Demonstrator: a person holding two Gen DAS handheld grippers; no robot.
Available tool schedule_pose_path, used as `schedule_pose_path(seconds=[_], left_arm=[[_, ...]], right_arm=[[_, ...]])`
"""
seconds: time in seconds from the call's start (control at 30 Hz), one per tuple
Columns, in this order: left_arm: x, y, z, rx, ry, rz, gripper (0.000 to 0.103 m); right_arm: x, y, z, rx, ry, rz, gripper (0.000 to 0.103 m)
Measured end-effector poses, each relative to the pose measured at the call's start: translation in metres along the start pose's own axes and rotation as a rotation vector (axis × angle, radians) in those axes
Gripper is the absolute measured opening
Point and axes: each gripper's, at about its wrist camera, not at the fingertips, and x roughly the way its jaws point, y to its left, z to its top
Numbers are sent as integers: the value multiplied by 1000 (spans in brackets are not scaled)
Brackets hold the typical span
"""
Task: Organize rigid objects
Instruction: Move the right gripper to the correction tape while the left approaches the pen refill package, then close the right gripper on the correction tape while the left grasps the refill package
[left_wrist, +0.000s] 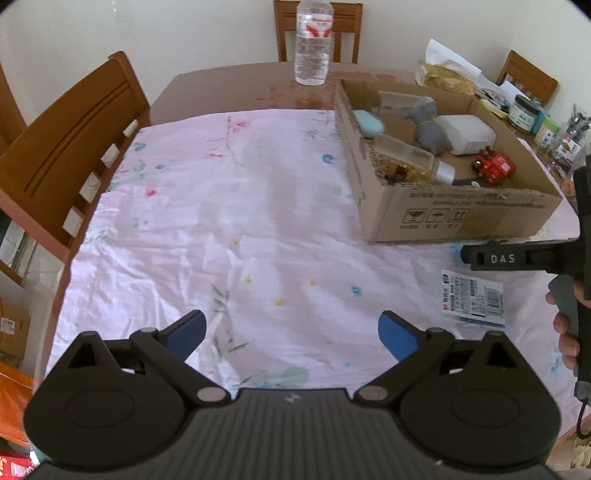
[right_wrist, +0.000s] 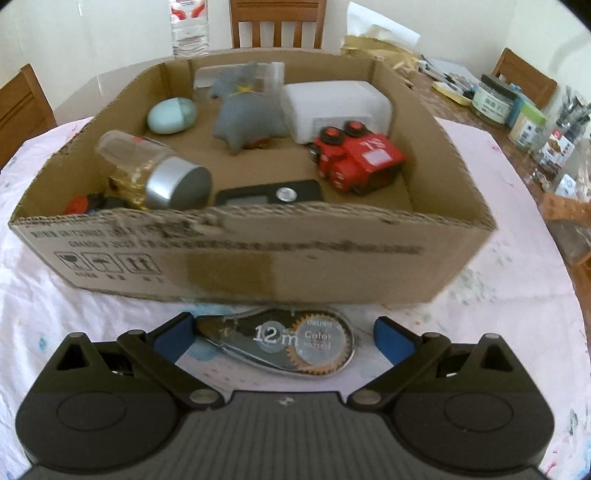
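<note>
The right gripper (right_wrist: 282, 334) hovers low over the pink floral cloth (left_wrist: 229, 206) covering the counter (left_wrist: 229, 86), its 2 blue-padded fingers (right_wrist: 391, 338) spread wide on either side of a clear teardrop-shaped correction-tape dispenser (right_wrist: 284, 341) printed "12 m", which lies flat on the cloth just in front of the shallow brown cardboard box (right_wrist: 258, 262); neither pad visibly touches it. Inside the box sit a pale blue egg-shaped case (right_wrist: 171, 115), a grey soft-looking toy animal (right_wrist: 245, 114), a white rectangular plastic box (right_wrist: 332, 101), a red toy truck (right_wrist: 356, 160) lying on its side, a clear jar with a silver lid (right_wrist: 155, 170) tipped over, and a flat black device (right_wrist: 267, 194) against the near wall. The left gripper (left_wrist: 291, 334) hangs over bare cloth well left of the box, its fingers (left_wrist: 186, 332) also wide apart and empty. A printed white packet (left_wrist: 472, 301) lies on the cloth near the right gripper's handle. A clear plastic water bottle (left_wrist: 313, 40) stands upright at the counter's far edge, with wooden chairs (left_wrist: 70, 147) around
</note>
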Motion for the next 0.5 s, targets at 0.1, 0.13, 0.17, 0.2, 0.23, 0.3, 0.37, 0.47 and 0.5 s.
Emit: schedule_pose_path(seconds=[0.1,0.13,0.17,0.2,0.23,0.3,0.37,0.47,0.5], left_arm=[[2,-11,2,3,-6,-19,99],[2,-16,2,2,-7,-24,99],[3,-20,3,1,-8,-32,99],[4,-26,3,2,-8,-40,99],[5,-32,4,2,-7,-47,99],[7,-46,5,9,-3,-62,99],[9,-62,4,28,-2,-78,99],[15,-85,0,50,4,-97,99],[17,-92,-2,57,7,-109,99]], right_arm=[[-1,-14,-2,-18,2,13,103],[-1,-18,-2,-27,4,18,103],[-1,-23,-3,-43,5,28,103],[-1,-27,-3,-57,6,37,103],[-1,-31,-2,-66,8,43,103],[-2,-42,-3,-88,13,57,103],[-1,-51,-2,-128,19,82,103],[0,-61,1,-190,34,121,103],[1,-64,2,-209,40,132,103]])
